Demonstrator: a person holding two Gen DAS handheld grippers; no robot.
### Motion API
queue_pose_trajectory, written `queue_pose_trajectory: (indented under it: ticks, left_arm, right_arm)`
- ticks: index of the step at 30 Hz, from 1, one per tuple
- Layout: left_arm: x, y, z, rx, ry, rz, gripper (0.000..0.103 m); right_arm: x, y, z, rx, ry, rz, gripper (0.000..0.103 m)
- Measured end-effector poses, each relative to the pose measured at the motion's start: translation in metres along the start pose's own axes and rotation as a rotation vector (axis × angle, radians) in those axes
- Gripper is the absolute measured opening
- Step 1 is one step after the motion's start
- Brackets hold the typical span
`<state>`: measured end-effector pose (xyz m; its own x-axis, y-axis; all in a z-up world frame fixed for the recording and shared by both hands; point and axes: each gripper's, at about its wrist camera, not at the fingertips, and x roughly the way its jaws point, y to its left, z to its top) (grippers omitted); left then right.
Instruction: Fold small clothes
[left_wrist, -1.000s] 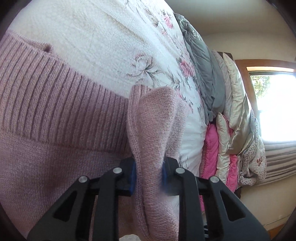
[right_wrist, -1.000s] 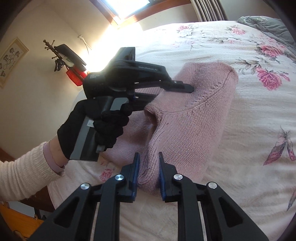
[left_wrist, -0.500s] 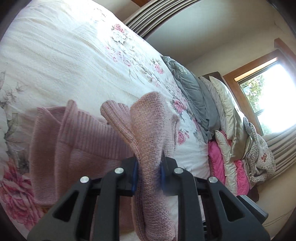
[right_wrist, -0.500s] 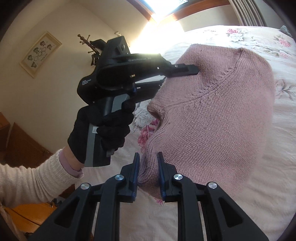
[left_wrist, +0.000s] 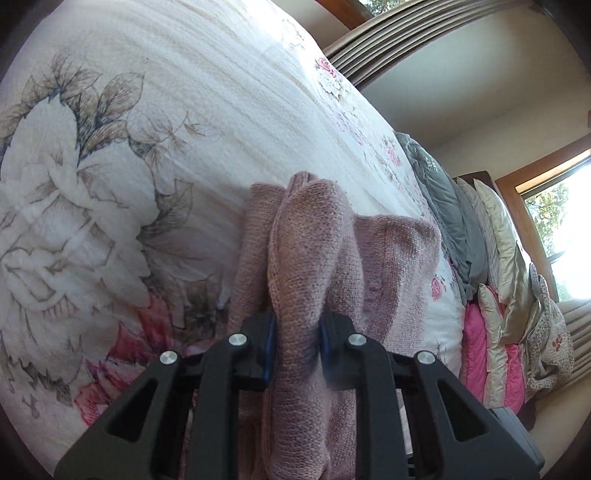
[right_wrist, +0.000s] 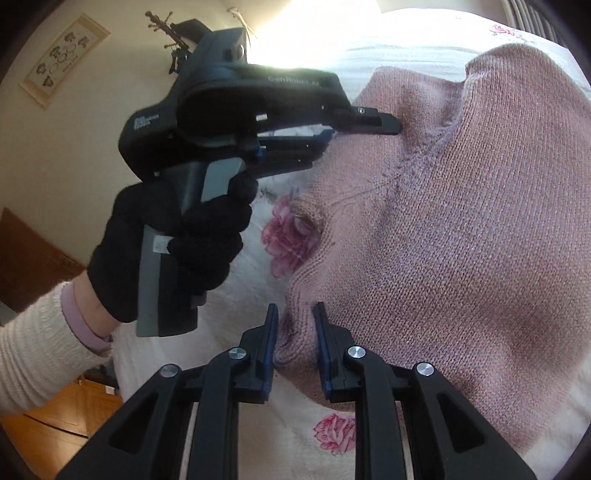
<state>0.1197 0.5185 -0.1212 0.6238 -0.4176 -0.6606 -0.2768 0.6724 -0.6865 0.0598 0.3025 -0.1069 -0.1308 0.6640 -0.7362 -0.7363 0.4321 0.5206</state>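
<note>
A dusty pink knit sweater (right_wrist: 461, 229) is lifted over the floral bedspread (left_wrist: 155, 122). In the left wrist view my left gripper (left_wrist: 295, 339) is shut on a bunched fold of the sweater (left_wrist: 310, 258), whose other layers hang behind it. In the right wrist view my right gripper (right_wrist: 295, 343) is shut on the sweater's lower edge. The left gripper (right_wrist: 354, 127) also shows there, held by a black-gloved hand (right_wrist: 177, 251) and pinching the sweater's upper left edge. The sweater's far side is hidden.
Grey, cream and pink pillows (left_wrist: 484, 280) are piled at the head of the bed, with a window (left_wrist: 554, 229) beyond. A cream wall with a framed picture (right_wrist: 62, 59) and a wooden floor (right_wrist: 74, 410) lie to the left of the bed.
Both grippers have lifted the sweater higher off the bedspread. The sweater now fills more of the right wrist view, and the left gripper looks farther along the bed.
</note>
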Motion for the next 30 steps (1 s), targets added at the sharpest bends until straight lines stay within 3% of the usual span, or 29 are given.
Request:
queue_pose_trajectory:
  ticks: [2, 7, 11, 14, 17, 20, 23, 30]
  left_arm:
    - [0.000, 0.006, 0.000, -0.014, 0.000, -0.021, 0.021]
    - [-0.008, -0.004, 0.007, 0.037, -0.009, -0.009, 0.028]
    - [-0.012, -0.009, 0.018, 0.042, -0.034, -0.020, 0.036]
    - [-0.004, -0.014, 0.025, 0.047, -0.028, -0.013, 0.037]
    - [0.002, -0.021, 0.026, 0.056, -0.031, -0.003, 0.035]
    - [0.006, -0.027, 0.021, 0.095, -0.027, 0.018, 0.022]
    - [0.013, -0.014, 0.022, 0.053, -0.012, 0.062, 0.018]
    - [0.010, -0.005, 0.024, 0.004, 0.000, 0.049, 0.021]
  right_arm:
    - [0.007, 0.000, -0.002, -0.003, 0.011, -0.009, 0.032]
    - [-0.016, -0.003, -0.017, 0.003, 0.005, 0.032, 0.045]
    - [-0.067, -0.016, -0.021, 0.038, -0.087, 0.003, 0.052]
    - [-0.095, -0.040, -0.019, 0.121, -0.149, -0.055, 0.054]
    - [-0.098, -0.054, -0.031, 0.157, -0.133, -0.143, 0.054]
    - [-0.085, -0.063, -0.033, 0.182, -0.079, -0.230, 0.053]
    - [-0.064, -0.076, -0.044, 0.244, -0.024, -0.245, 0.053]
    - [-0.054, -0.069, -0.050, 0.219, -0.012, -0.262, 0.055]
